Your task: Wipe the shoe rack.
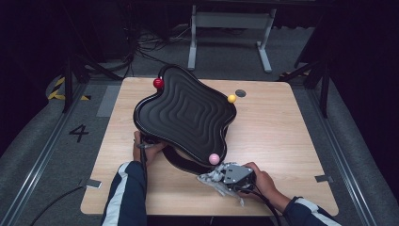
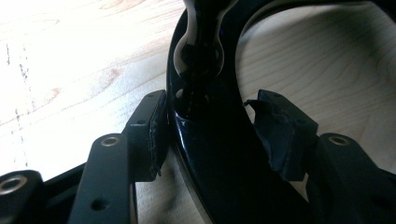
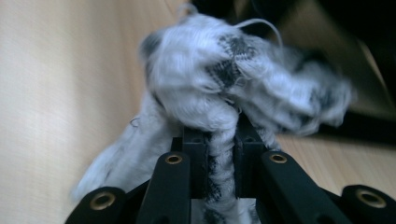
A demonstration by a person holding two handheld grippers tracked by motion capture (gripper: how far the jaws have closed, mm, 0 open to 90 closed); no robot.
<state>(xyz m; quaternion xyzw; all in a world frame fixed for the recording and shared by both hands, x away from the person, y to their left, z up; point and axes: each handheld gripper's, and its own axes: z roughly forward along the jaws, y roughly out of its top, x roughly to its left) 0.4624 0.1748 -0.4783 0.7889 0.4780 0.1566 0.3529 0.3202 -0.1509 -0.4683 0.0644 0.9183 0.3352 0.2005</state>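
The tray (image 1: 184, 110), black and wavy-edged with ridged rings, stands tilted on its black curved base (image 1: 181, 162) at the worktop's (image 1: 282, 136) centre, reaching towards 11 o'clock. Three balls sit on its rim: a red ball (image 1: 158, 83) at 11 o'clock, a yellow ball (image 1: 231, 98) at 2 o'clock, a pink ball (image 1: 214, 158) at 5 o'clock.

The left claw (image 1: 147, 147) is under the tray's 8 o'clock edge. In the left gripper view its jaws stand at middle width either side of the base (image 2: 210, 154); the left pad (image 2: 156, 135) lies against it, while the right pad (image 2: 275, 133) stands apart, so there is no grip.

The right claw (image 1: 221, 174) lies at 5 o'clock near the worktop's front edge, just beside the pink ball. Its jaws are nearly together, pinching a grey-white cloth (image 3: 224, 93), which bunches beyond the fingertips and trails onto the worktop (image 3: 56, 93).
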